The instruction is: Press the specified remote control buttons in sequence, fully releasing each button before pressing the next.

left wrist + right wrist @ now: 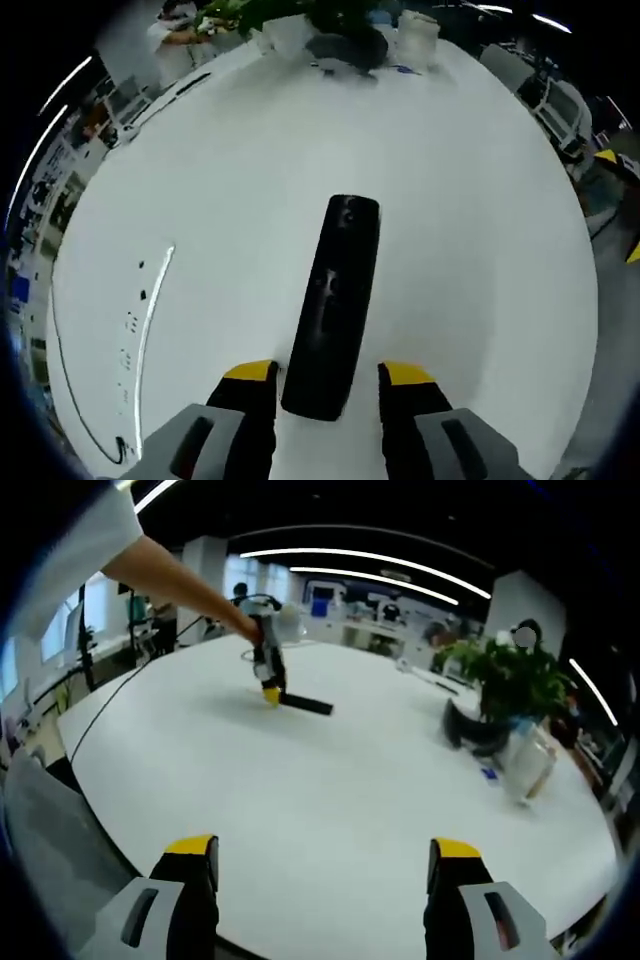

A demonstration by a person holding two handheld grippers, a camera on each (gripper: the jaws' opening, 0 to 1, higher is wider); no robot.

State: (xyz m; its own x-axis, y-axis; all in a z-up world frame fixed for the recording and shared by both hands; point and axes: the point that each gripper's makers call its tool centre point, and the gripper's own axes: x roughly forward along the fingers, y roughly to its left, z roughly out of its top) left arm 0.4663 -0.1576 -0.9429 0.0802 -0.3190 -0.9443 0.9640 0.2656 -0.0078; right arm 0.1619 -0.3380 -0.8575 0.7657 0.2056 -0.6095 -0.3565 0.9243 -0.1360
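A long black remote [335,300] lies flat on the white round table [480,220], pointing away from me. My left gripper [328,376] is open, its yellow-tipped jaws standing either side of the remote's near end with small gaps. In the right gripper view the same remote [308,705] lies far across the table, with the left gripper [270,694] held down at its end by a person's outstretched arm [170,580]. My right gripper [322,848] hangs open over the near part of the table [330,780], nothing between its jaws.
A leafy plant [510,680] in a dark pot [470,730] and a clear container [530,765] stand at the table's right side. A thin black cable [70,390] runs along the table's edge. Desks and shelves ring the table.
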